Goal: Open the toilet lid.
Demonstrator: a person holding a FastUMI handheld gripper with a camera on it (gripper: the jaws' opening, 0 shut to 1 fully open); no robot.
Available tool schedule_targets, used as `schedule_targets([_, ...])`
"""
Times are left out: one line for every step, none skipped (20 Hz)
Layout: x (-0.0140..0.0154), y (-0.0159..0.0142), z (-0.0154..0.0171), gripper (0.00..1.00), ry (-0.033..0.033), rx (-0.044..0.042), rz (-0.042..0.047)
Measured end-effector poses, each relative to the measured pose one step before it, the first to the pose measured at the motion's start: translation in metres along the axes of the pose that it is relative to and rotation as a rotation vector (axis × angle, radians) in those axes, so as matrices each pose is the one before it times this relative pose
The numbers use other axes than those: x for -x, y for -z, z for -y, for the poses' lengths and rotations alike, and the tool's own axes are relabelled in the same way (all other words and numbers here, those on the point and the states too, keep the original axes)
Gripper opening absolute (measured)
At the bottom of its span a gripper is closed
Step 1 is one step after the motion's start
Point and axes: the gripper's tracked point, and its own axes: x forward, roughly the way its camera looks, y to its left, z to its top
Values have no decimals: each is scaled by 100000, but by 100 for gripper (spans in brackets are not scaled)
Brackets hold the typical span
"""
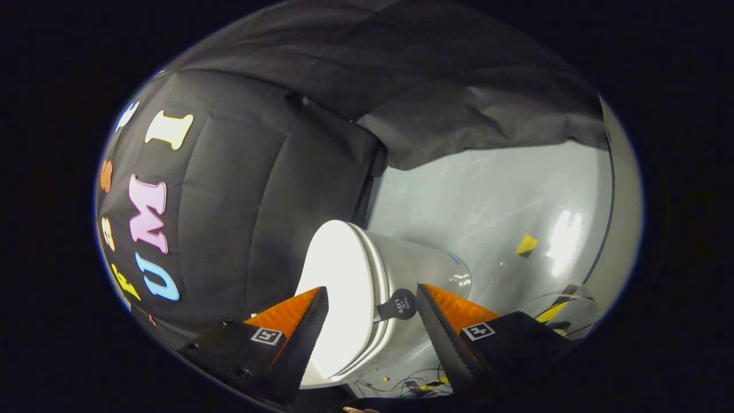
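The view is rolled on its side. A white toilet (401,269) stands on the pale floor, its white lid (338,287) lying shut on the seat and turned toward the black cloth wall. A small dark round tab (399,305) sticks out from the lid's rim. My gripper (373,298) is open, its two fingers spread wide with the lid's rim and the tab between them. Neither finger touches the lid. One fingertip (318,301) sits in front of the lid's top face; the other (427,298) is on the bowl side.
Black cloth (241,189) hangs close behind the toilet and drapes overhead. The glossy grey floor (504,201) carries a yellow tape mark (526,245). Loose cables (418,384) lie near the toilet's base. A pale wall edge (622,189) bounds the floor's far side.
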Motion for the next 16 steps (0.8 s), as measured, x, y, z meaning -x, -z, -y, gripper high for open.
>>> schedule_targets([-449,522,613,97,-181,-2079,-1386])
schedule_targets([-617,474,557,97,40,-2367,-1734])
schedule_targets([-414,372,578,97,105,-1714,-1513])
schedule_targets([-595,171,529,97,136,-1171,-951])
schedule_targets([-603,340,543,92,341,-1634,-487])
schedule_targets([-447,4,314,92,-365,-2512,-508])
schedule_targets([-201,-35,98,92,-1225,-3136,-456])
schedule_targets([-566,32,150,88,-829,-2533,-306])
schedule_targets([-474,253,328,84,-591,-1273,-545])
schedule_targets([-541,207,194,84,-431,-537,-574])
schedule_targets([-914,647,-121,77,-1660,-562,-722])
schedule_targets([-186,49,-430,70,-2262,-1306,-1010])
schedule_targets([112,-269,-353,69,-2840,-1461,-60])
schedule_targets([-359,109,-34,69,-492,-617,-225])
schedule_targets([-562,205,439,58,512,-157,139])
schedule_targets([-285,248,176,48,-1038,-849,-919])
